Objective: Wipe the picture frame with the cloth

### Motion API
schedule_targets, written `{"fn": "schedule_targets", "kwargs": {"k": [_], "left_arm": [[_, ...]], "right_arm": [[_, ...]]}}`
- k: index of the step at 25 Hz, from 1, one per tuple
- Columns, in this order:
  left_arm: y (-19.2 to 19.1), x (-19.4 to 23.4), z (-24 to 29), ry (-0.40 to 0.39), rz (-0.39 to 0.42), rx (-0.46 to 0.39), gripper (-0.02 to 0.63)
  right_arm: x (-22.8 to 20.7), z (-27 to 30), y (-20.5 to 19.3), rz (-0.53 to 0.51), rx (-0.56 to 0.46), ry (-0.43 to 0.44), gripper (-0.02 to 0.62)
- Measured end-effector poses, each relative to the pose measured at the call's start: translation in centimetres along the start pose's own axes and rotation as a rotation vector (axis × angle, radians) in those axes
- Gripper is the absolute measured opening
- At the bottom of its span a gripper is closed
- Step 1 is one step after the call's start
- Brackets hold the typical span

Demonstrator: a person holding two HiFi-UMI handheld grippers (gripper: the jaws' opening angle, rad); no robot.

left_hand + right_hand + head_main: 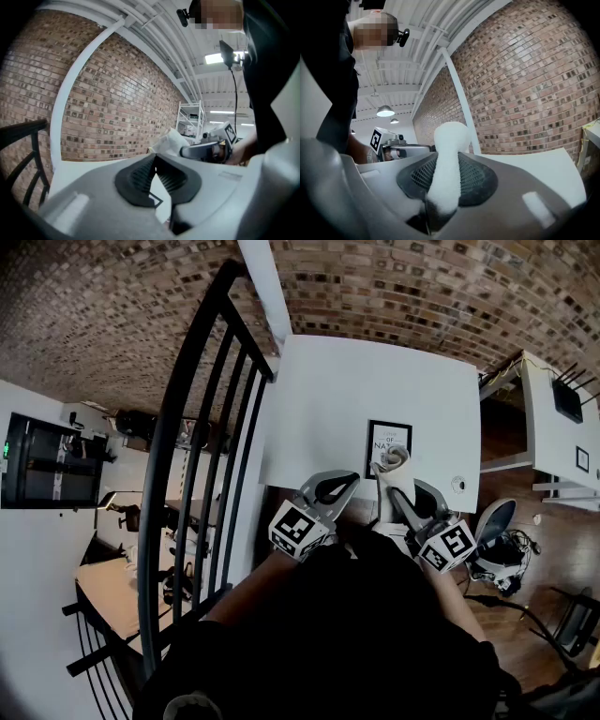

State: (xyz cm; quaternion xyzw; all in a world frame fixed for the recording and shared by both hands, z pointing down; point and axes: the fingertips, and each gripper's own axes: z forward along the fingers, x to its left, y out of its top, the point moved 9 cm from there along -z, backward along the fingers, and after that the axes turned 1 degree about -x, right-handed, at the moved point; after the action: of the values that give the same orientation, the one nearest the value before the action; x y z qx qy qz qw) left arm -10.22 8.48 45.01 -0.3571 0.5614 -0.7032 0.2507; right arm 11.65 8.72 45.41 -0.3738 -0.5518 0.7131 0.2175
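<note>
Right gripper (397, 491) is clamped tight on the white cloth (395, 463), and the bunched end sits over the frame's (382, 433) lower right corner. The black frame lies flat on the white tabletop (347, 399). Left gripper (341, 486) hangs just left of the frame, jaws pressed together, holding nothing.

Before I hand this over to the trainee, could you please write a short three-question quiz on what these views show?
1. True or false: the right gripper is shut on the cloth.
2. The picture frame lies on: A the white table; B the floor; C a shelf.
3. Fill in: the left gripper has its jaws ____, with nothing between them.
Key: 1 true; 2 A; 3 together.
</note>
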Motion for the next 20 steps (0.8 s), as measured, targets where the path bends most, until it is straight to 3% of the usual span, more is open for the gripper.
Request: {"fn": "schedule_targets", "kwargs": {"k": [13, 20], "left_arm": [[1.1, 1.1, 10.6, 0.081, 0.025, 0.020, 0.001], [0.4, 1.3, 13.0, 0.133, 0.025, 0.060, 0.001]], "right_arm": [[-11.7, 0.7, 0.9, 0.065, 0.025, 0.074, 0.110], [-16.2, 1.5, -1.0, 0.108, 0.084, 0.075, 0.110]]}}
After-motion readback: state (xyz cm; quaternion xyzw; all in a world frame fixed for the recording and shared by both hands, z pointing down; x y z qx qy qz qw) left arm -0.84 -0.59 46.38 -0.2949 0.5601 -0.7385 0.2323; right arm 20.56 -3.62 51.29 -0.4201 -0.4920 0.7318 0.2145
